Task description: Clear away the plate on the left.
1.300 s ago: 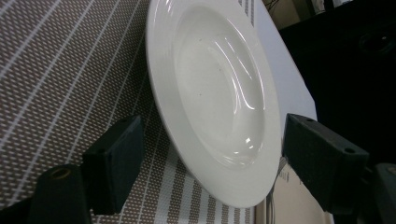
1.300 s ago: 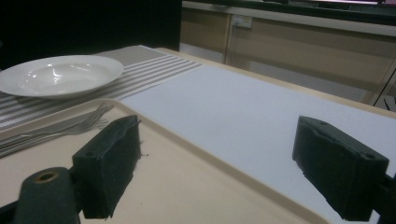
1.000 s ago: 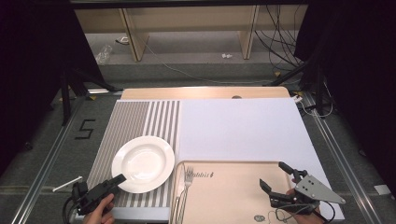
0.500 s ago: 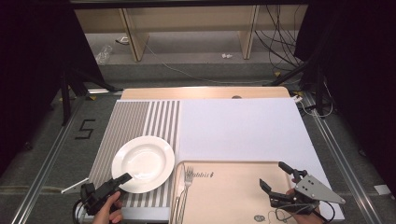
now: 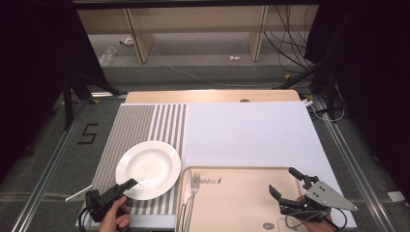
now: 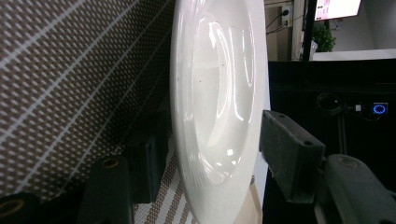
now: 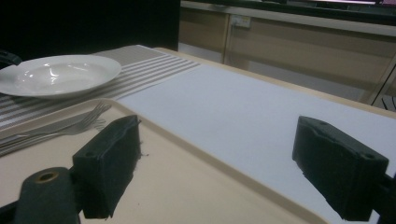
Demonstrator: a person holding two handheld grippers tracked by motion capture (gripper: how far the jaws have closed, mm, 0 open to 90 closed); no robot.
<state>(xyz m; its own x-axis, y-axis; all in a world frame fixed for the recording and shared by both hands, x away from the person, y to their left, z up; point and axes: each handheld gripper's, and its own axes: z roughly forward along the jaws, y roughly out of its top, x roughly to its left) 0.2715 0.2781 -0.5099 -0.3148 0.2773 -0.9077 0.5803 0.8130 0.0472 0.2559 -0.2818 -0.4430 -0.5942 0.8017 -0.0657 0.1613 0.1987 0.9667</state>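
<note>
Left tool (image 6: 210, 154), closer around glossy white plate (image 6: 219, 93)

a glossy white plate (image 5: 149, 169) lies flat on the striped placemat (image 5: 140, 126), left of the tray (image 5: 241, 198).

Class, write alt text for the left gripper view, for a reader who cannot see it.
A white plate stands edge-on between the left gripper's two black jaws, which have just been closing around its rim; the right-hand pad is not yet touching it. Behind the plate lies a brown-and-white striped placemat, with a dark room beyond.
</note>
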